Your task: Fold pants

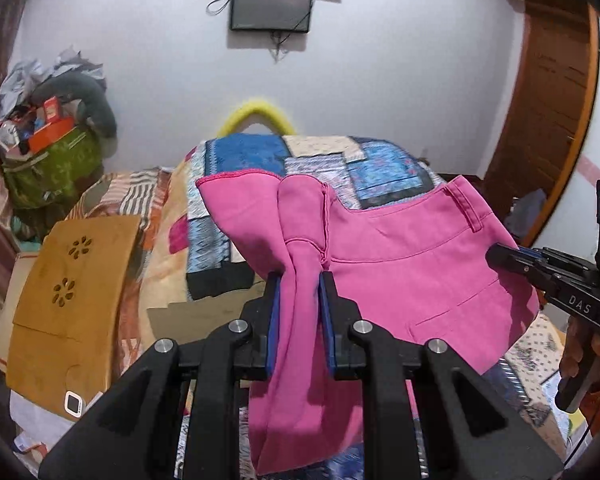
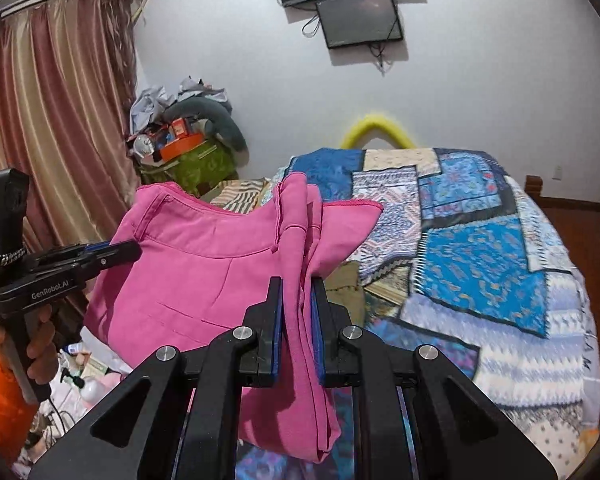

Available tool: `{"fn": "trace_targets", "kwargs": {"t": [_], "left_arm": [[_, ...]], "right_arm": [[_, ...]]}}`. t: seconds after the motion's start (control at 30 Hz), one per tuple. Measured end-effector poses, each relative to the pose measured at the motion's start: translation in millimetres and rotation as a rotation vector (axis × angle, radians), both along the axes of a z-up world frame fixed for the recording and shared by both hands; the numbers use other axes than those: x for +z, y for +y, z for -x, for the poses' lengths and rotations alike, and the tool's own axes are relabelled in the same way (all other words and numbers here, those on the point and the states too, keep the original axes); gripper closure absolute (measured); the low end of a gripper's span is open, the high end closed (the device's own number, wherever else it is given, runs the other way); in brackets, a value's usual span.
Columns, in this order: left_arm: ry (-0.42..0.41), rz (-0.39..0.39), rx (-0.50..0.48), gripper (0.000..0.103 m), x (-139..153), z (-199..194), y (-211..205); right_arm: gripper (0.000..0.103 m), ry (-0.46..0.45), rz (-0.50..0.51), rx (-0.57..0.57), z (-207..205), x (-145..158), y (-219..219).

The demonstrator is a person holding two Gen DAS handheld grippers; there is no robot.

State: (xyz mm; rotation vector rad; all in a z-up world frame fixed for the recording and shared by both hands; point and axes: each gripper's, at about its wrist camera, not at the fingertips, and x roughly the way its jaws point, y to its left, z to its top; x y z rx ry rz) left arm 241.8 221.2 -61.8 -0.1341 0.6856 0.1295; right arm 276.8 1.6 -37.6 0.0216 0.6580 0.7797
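Observation:
The pink pants hang in the air above the bed, held by both grippers. My left gripper is shut on a bunched fold of the pink cloth, which hangs down between its blue pads. My right gripper is shut on another bunched fold of the pants. The waistband with a belt loop faces up at the right in the left wrist view. Each gripper shows in the other's view: the right one at the pants' right edge, the left one at their left edge.
A bed with a blue patchwork quilt lies below and ahead. A yellow pillow sits at its far end. A green bag of clutter and a brown board stand left. Curtains hang at left, a wooden door right.

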Motion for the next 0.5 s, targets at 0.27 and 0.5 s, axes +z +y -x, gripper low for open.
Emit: {"fn": "trace_targets", "kwargs": {"t": [0.27,0.5], "left_arm": [[0.079,-0.022,0.05,0.085,-53,-38,38],[0.171,-0.025,0.084,0.085,-111,-77,65]], "right_arm": [[0.092,0.062,0.059,0.025,-35,-42,50],[0.092,0.112,0.124,0.039,-63,-85,80]]}}
